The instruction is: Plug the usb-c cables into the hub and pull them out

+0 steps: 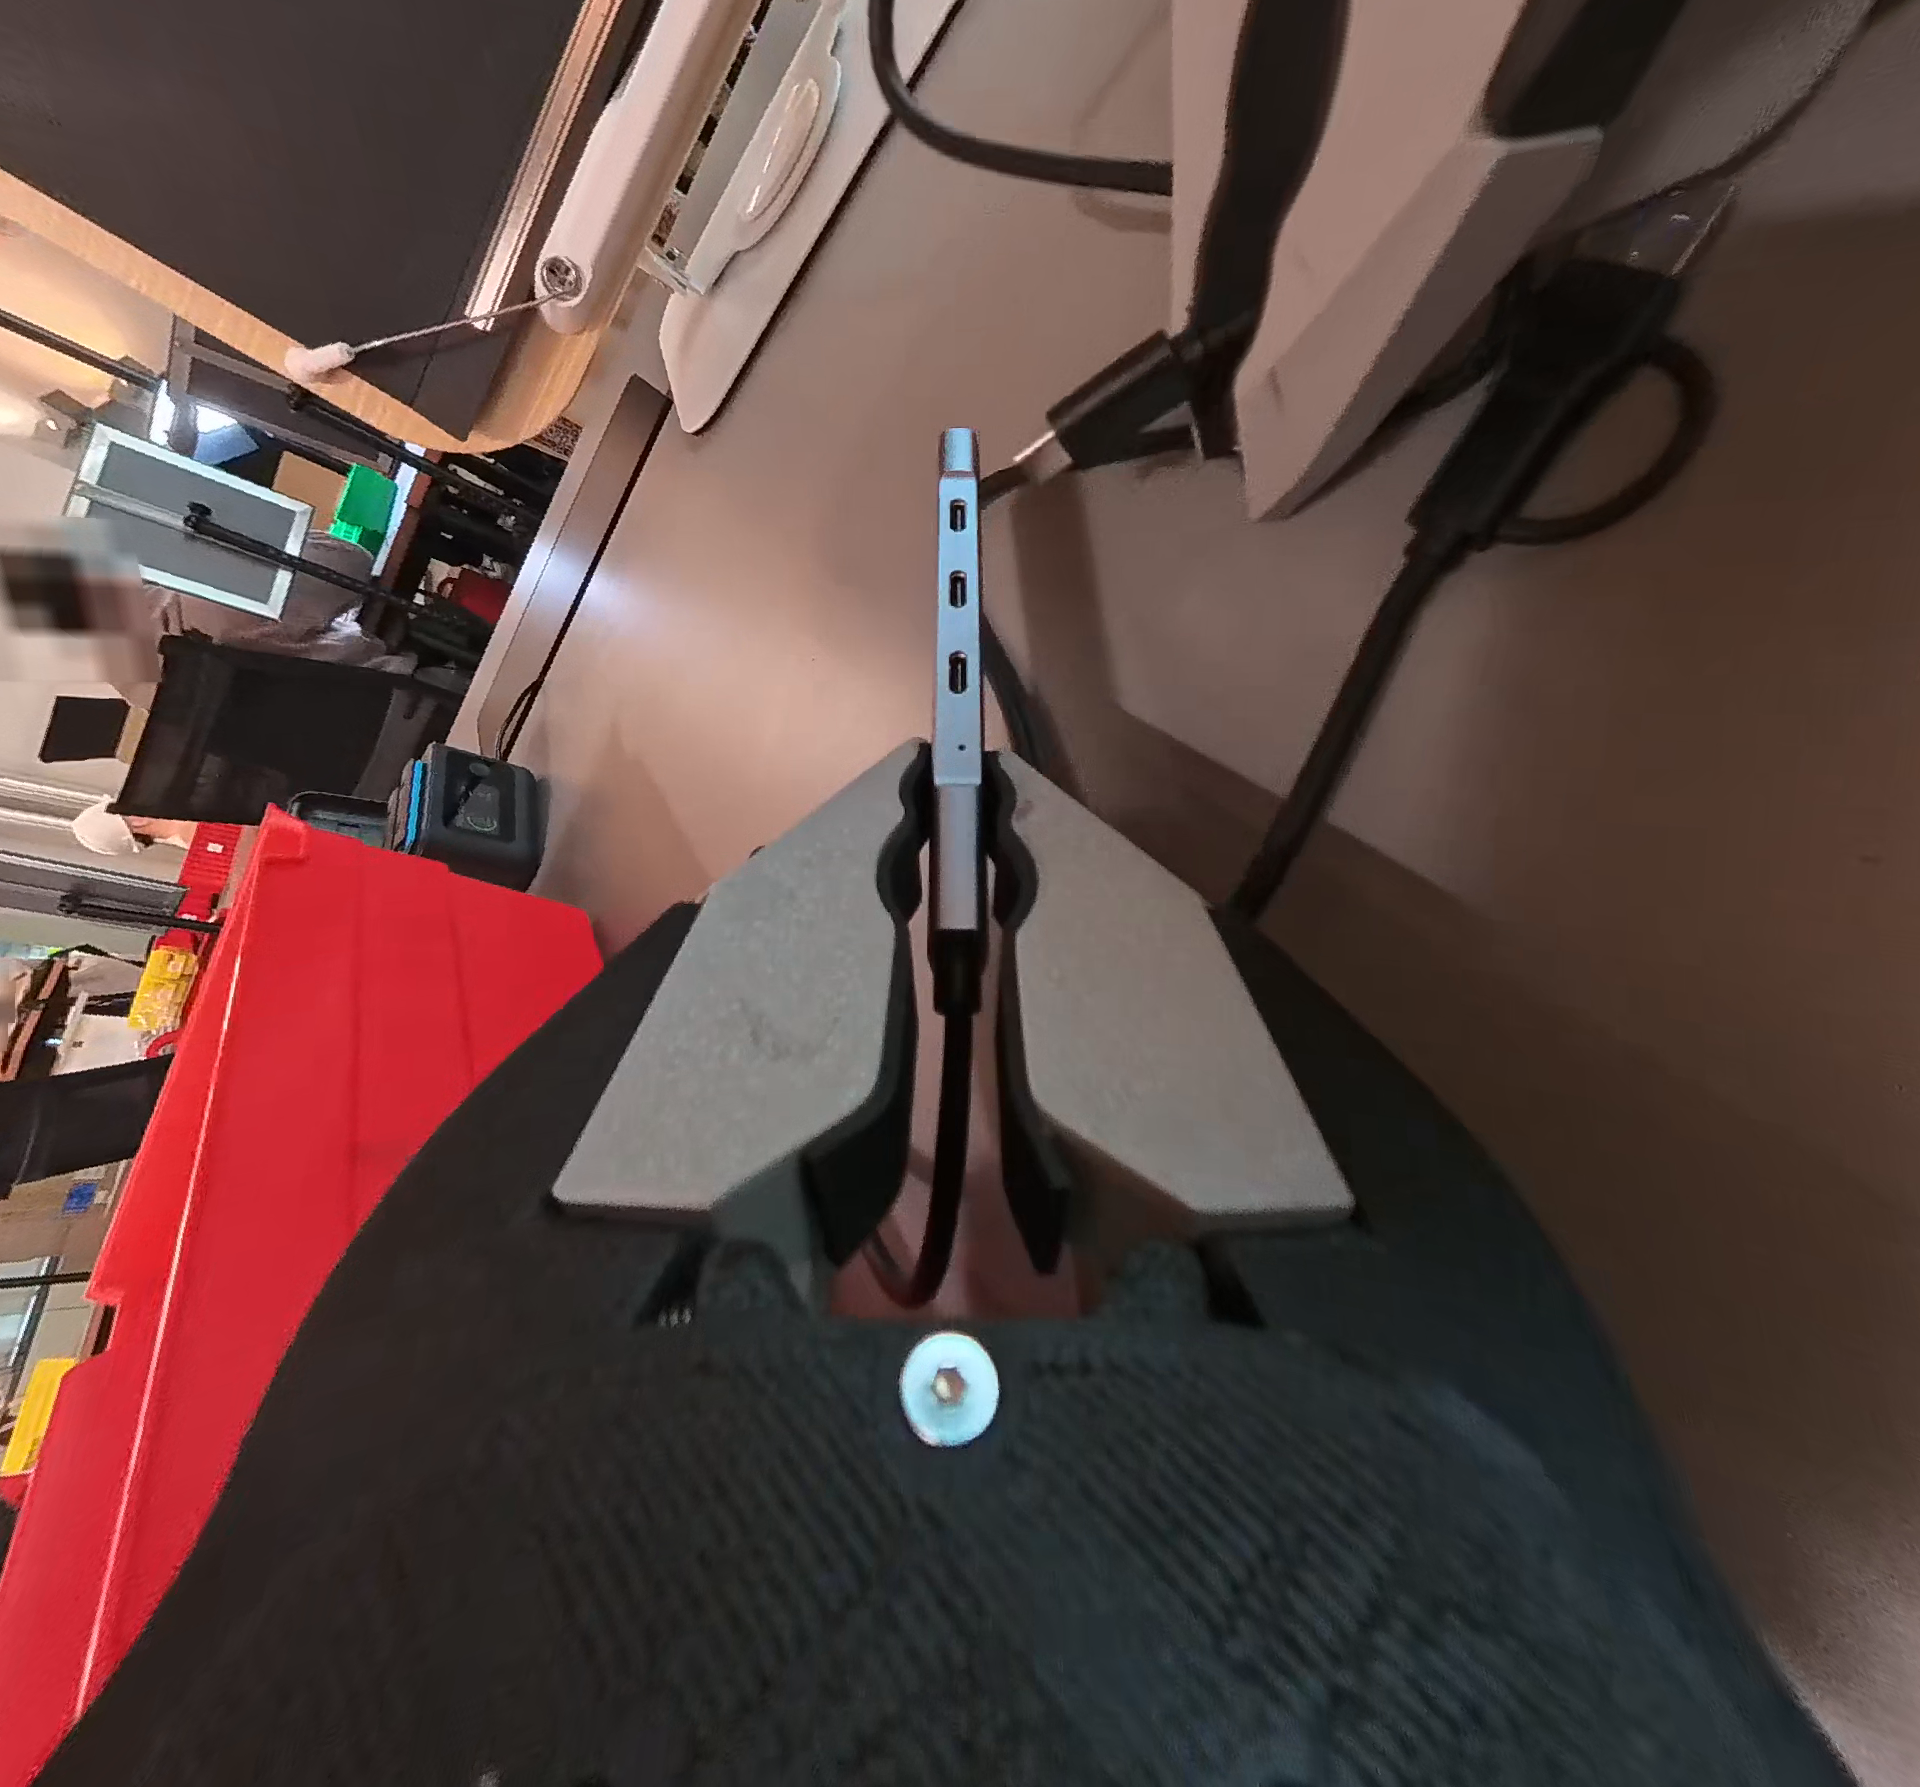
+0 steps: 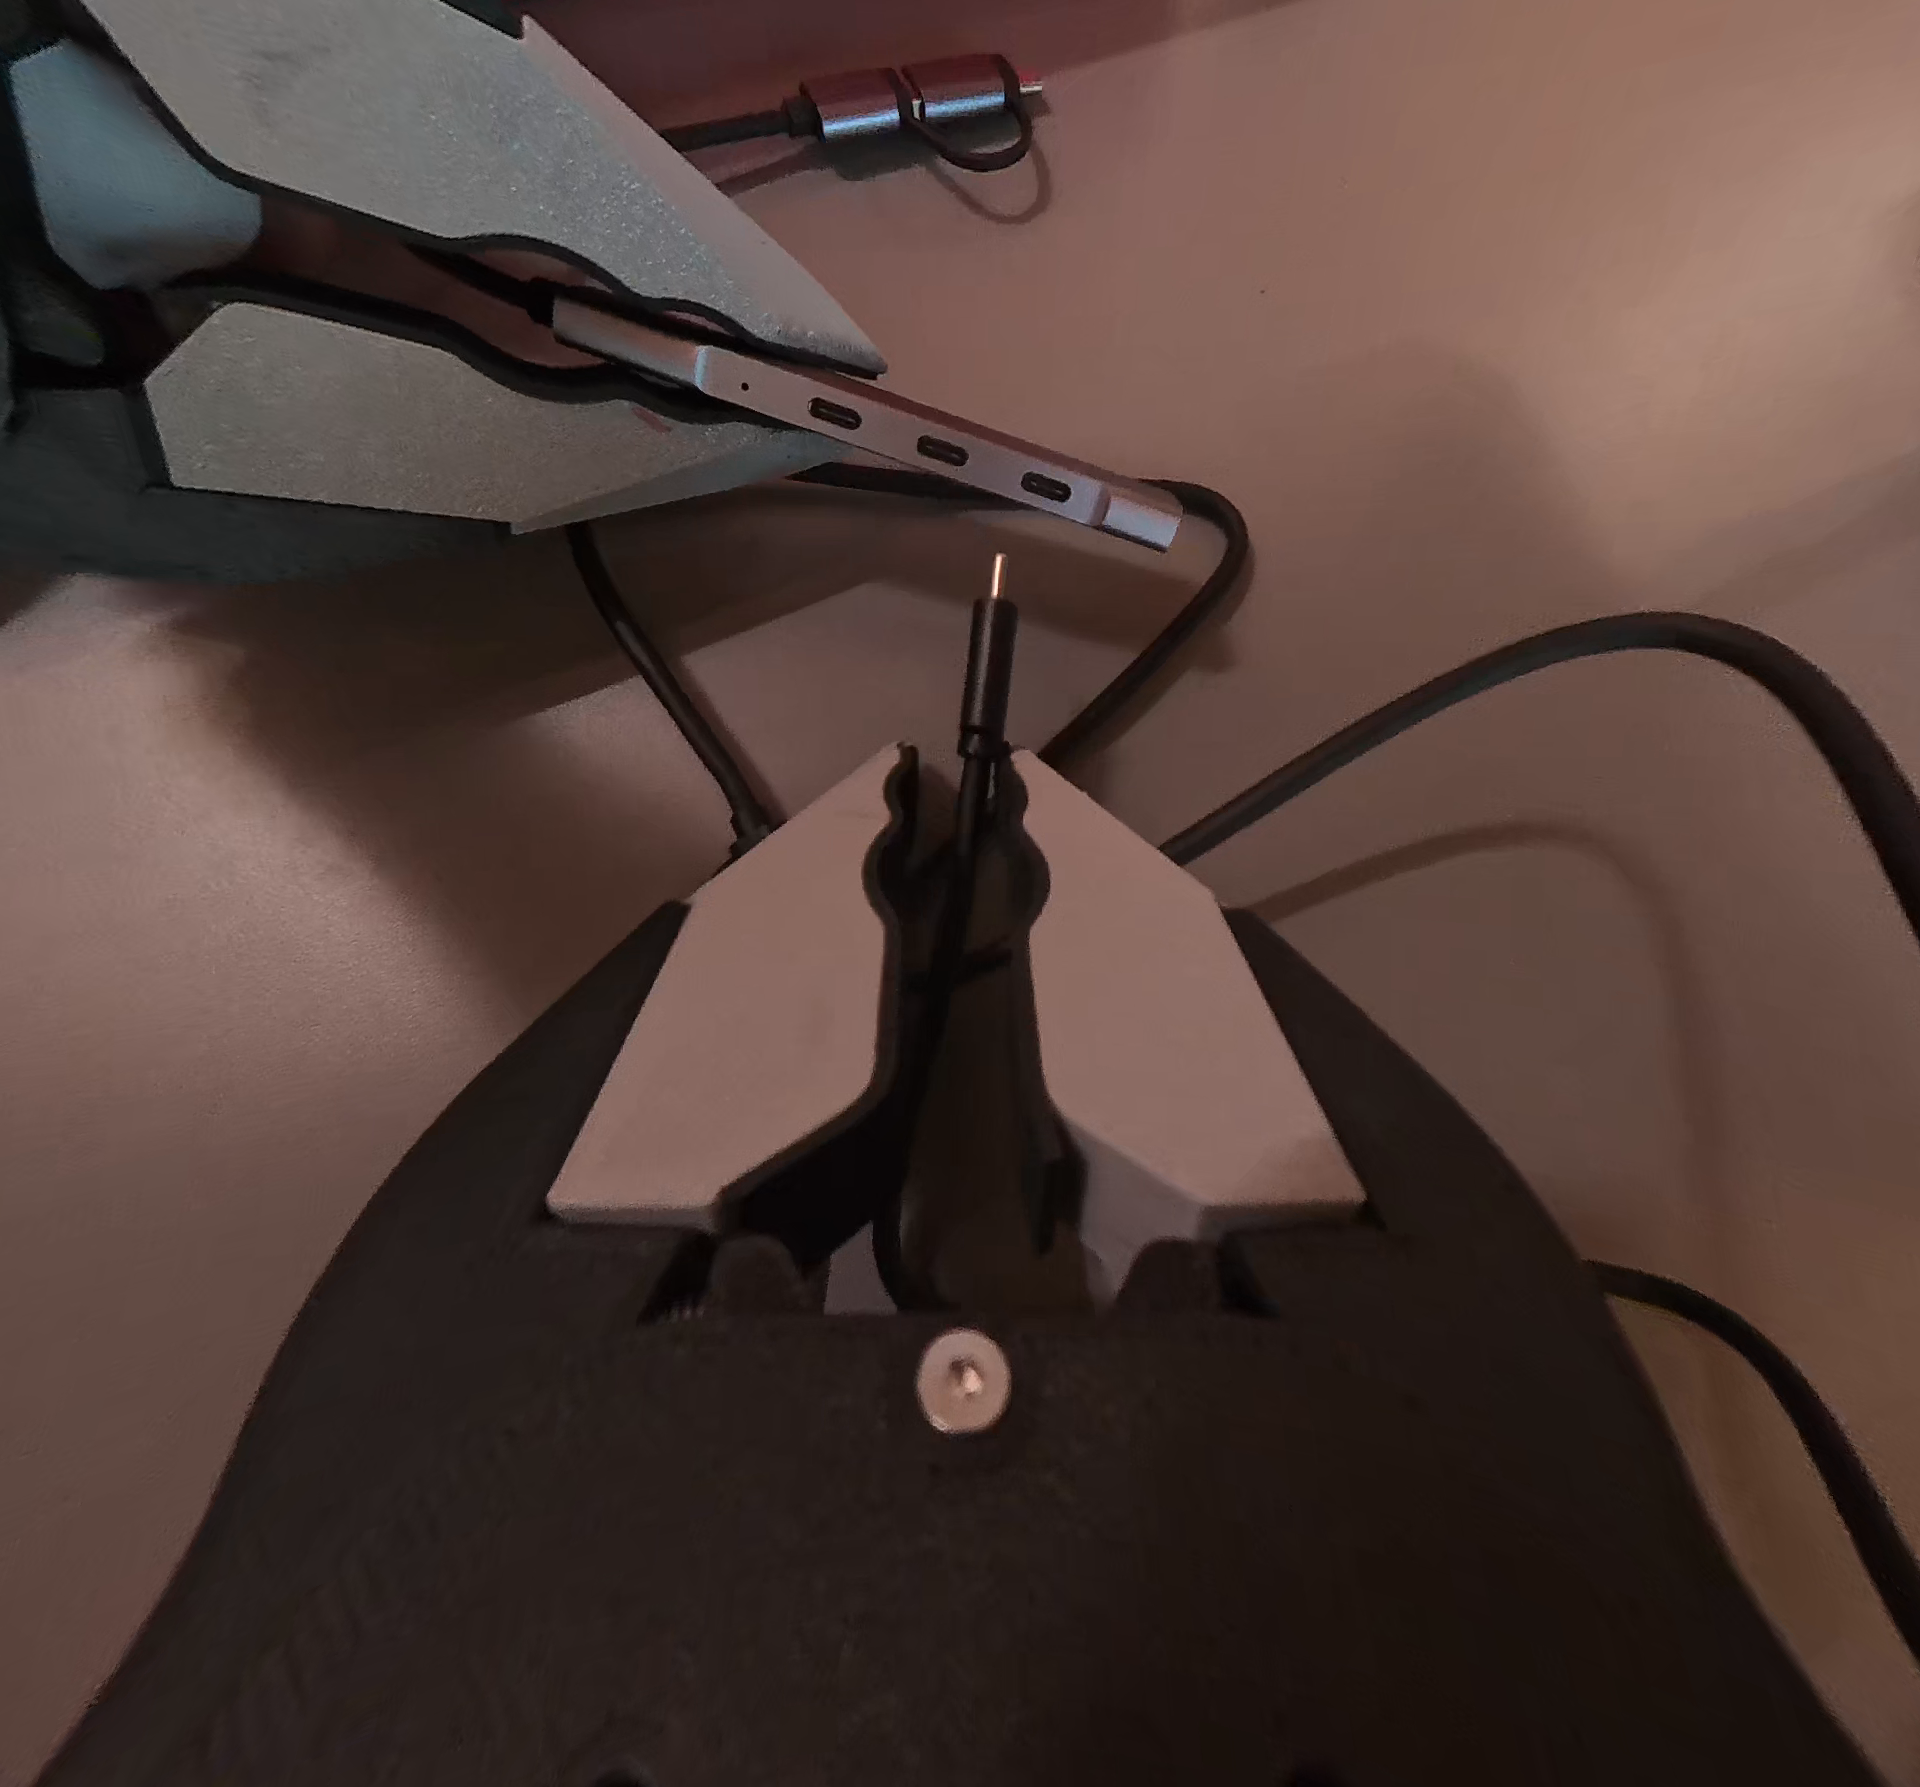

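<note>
1. Table: it lies under everything. The hub and plug both look held clear of it, so only the two grips brace an insertion. A hard push could swing the hub away instead of seating the plug.

2. Left gripper: in the right wrist view it reaches in from 10 o'clock, its fingers pressed onto the hub's tail end. The port end sticks out unsupported, so a push there could lever the hub and let it pivot or slip in the grip.

3. Right gripper: its fingers are nearly together, pinching the cable just behind the plug. The grip is on the cord rather than the rigid plug body, so the plug may bend sideways under load.

4. Loose cables: black loops run under the hub and off toward 3 o'clock. Any snag or drag could tug plug or hub off line.

5. Hub: a slim grey bar sloping down toward 4 o'clock, three empty ports facing the right camera. In the left wrist view it points to 12 o'clock.

6. Plug: it points to 12 o'clock, its tip just below the hub's end, near the last port. It shows thin edge-on while the slots run along the hub, so it probably needs a twist or it will jam.

7. Spare adapter: at 12 o'clock, well apart, little risk.
</note>
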{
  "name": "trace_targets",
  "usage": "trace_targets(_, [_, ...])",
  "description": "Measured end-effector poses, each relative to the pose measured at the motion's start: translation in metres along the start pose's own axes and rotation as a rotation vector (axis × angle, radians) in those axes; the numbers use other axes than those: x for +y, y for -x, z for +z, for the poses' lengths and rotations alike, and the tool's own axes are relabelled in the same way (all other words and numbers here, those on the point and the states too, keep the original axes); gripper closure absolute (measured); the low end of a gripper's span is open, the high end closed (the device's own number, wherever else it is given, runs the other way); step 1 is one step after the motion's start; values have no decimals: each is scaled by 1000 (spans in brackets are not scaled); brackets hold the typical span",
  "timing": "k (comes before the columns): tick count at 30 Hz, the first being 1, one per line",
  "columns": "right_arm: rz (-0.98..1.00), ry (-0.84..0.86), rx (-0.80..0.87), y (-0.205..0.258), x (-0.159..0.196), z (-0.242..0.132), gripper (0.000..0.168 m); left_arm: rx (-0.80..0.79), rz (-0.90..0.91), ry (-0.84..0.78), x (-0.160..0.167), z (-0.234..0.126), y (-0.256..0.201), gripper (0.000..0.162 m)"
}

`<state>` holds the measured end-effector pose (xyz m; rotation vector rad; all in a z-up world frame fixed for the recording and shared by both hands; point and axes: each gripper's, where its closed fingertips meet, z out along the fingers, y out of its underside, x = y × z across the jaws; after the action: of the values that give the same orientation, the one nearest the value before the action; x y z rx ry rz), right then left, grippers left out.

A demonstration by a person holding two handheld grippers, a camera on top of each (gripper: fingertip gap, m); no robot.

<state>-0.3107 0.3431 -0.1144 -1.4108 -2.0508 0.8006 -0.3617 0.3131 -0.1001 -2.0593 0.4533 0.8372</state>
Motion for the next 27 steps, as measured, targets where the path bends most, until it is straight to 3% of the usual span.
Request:
trace_targets(18, [57, -97, 95, -18, -3, -20, 141, 9, -5, -15, -1, -1, -1, 155])
trace_targets(25, [77, -159, 103, -23, -13, -24, 143, 8, -5, -21, -3, -1, -1, 155])
trace_targets(27, [59, -159, 121, -24, -14, -22, 152, 5, -10, -28, -4, -1, -1, 156])
